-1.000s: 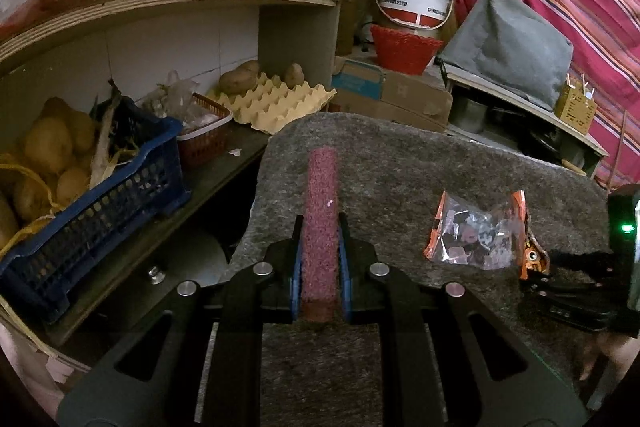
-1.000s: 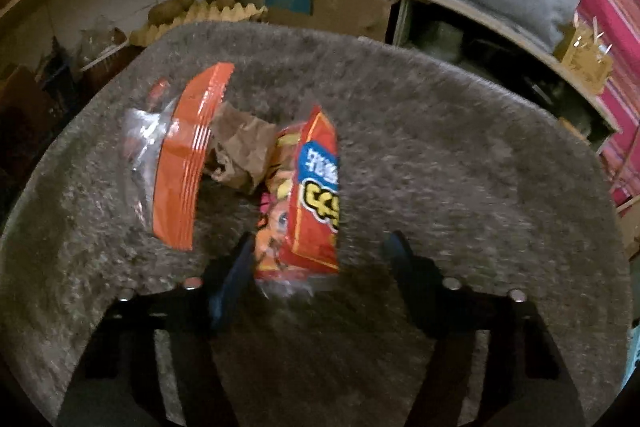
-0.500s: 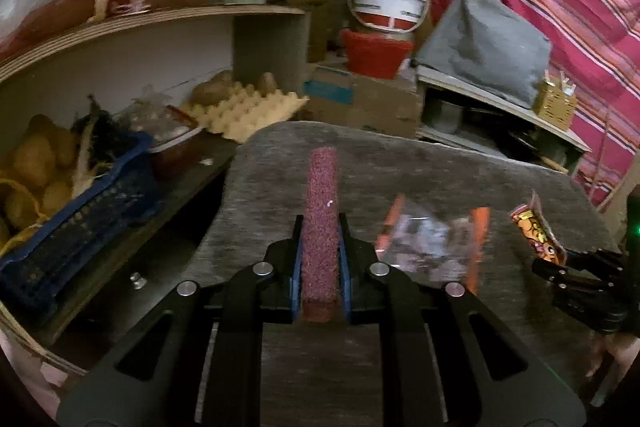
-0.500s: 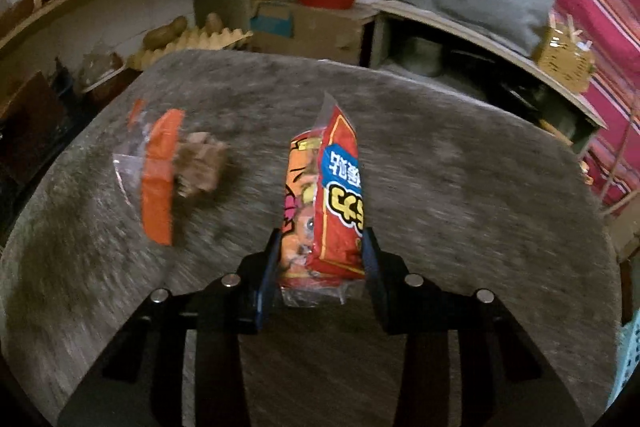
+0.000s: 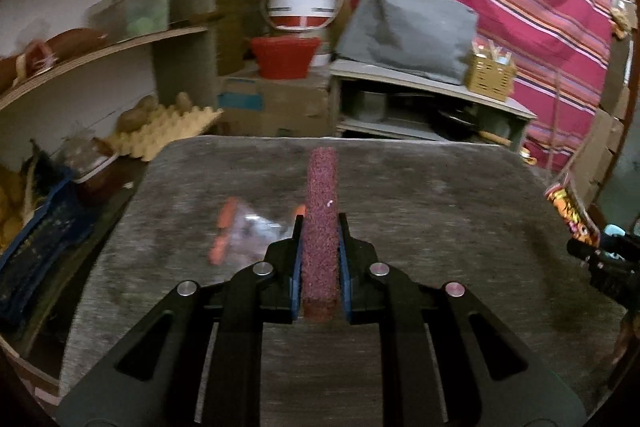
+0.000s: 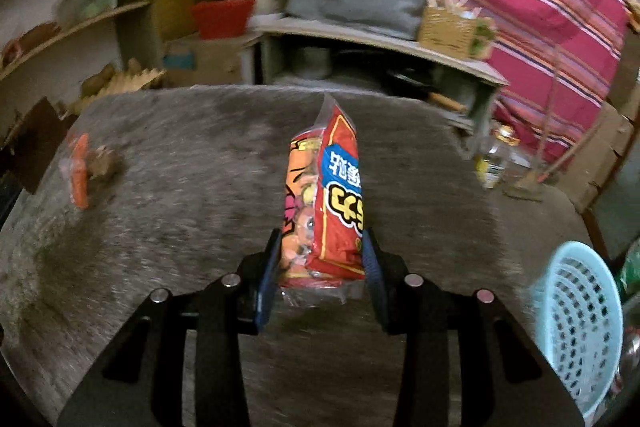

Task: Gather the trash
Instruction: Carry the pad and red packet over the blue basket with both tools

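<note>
My left gripper (image 5: 320, 227) is shut on a maroon scouring pad (image 5: 321, 187) that stands edge-on and sticks out forward over the grey felt table (image 5: 440, 207). My right gripper (image 6: 320, 243) is shut on a red and orange snack bag (image 6: 332, 195), held upright above the table. In the left wrist view the snack bag (image 5: 570, 211) and the right gripper (image 5: 588, 247) show at the far right edge. A clear plastic bag with orange edges (image 5: 244, 227) lies on the felt just left of my left fingers. In the right wrist view this clear bag (image 6: 82, 175) lies far left, beside crumpled brown paper (image 6: 104, 163).
A light-blue slotted basket (image 6: 576, 323) stands low at the right, off the table edge. A glass bottle (image 6: 496, 159) stands beyond the right corner. To the left are shelves with an egg tray (image 5: 168, 131) and a blue crate (image 5: 36, 239). A red basket (image 5: 286, 57) and a white bucket (image 5: 304, 7) stand behind.
The right gripper closed on the snack bag and carried it up and to the right, away from the clear bag. The left gripper swung right with the pad; the clear bag now lies to its left.
</note>
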